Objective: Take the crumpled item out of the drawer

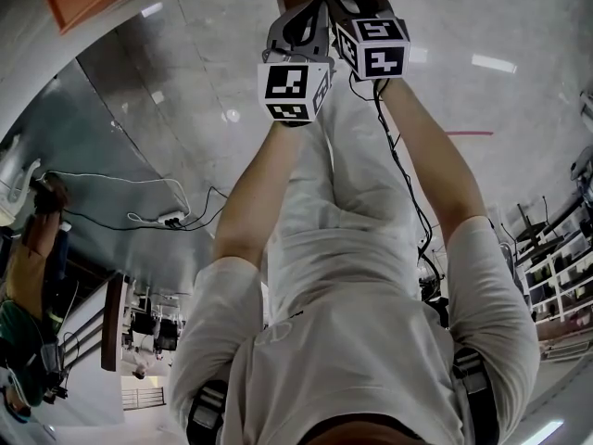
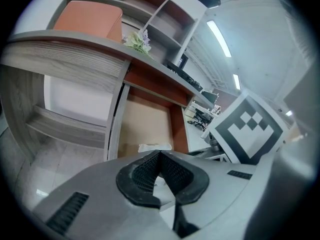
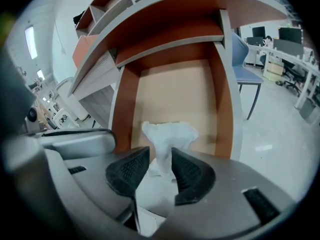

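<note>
The crumpled item (image 3: 169, 134) is a white wad of paper, pinched at its narrow lower part between the pads of my right gripper (image 3: 160, 156). It hangs over the near end of the open drawer (image 3: 175, 89), which has a tan bottom and red-brown sides. My left gripper (image 2: 160, 154) is shut with its tips touching and nothing between them. It points at the same drawer (image 2: 145, 121), where the white wad (image 2: 155, 147) shows just past its tips. In the head view both grippers sit side by side at the top; their marker cubes (image 1: 295, 91) (image 1: 380, 46) hide the jaws.
The drawer belongs to a grey desk with open shelves above it. An orange box (image 2: 87, 19) and a small plant (image 2: 137, 41) stand on the desktop. A blue chair (image 3: 245, 69) is to the right of the drawer. Cables (image 1: 157, 216) lie on the floor at the left.
</note>
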Tool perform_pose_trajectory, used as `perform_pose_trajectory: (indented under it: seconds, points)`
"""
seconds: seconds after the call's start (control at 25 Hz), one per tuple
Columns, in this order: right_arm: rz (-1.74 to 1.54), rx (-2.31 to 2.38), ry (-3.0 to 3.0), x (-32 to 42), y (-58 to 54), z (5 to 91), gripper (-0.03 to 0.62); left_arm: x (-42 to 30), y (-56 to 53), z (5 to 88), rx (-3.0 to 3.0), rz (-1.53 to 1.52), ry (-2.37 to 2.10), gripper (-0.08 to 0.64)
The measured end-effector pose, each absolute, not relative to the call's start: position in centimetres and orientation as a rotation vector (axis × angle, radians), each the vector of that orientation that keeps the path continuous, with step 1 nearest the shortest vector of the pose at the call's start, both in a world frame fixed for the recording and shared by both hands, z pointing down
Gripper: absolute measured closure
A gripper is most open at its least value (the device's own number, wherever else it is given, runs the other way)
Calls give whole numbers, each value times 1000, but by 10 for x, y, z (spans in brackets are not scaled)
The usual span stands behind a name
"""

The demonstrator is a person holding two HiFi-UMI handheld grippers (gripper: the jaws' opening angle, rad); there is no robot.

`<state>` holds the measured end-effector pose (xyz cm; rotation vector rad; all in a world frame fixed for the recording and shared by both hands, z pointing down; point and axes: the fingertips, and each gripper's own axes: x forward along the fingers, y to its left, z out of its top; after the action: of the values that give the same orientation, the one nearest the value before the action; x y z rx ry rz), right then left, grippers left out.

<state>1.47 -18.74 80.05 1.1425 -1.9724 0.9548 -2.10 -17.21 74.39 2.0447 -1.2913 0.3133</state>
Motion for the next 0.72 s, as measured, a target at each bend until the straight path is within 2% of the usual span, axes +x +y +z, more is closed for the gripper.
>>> perform_pose_trajectory:
  seconds: [0.4, 0.52, 0.72]
  points:
    - [950, 1140, -1958, 13, -188, 803, 454, -30, -178, 748, 2023, 306, -1306, 558]
    - [945, 1154, -1954, 15, -189, 804, 495, -29, -179, 749, 2023, 305, -1302, 558]
    - [939, 1150, -1956, 18, -188, 800, 495, -27, -178, 745, 2026, 303, -1301, 558]
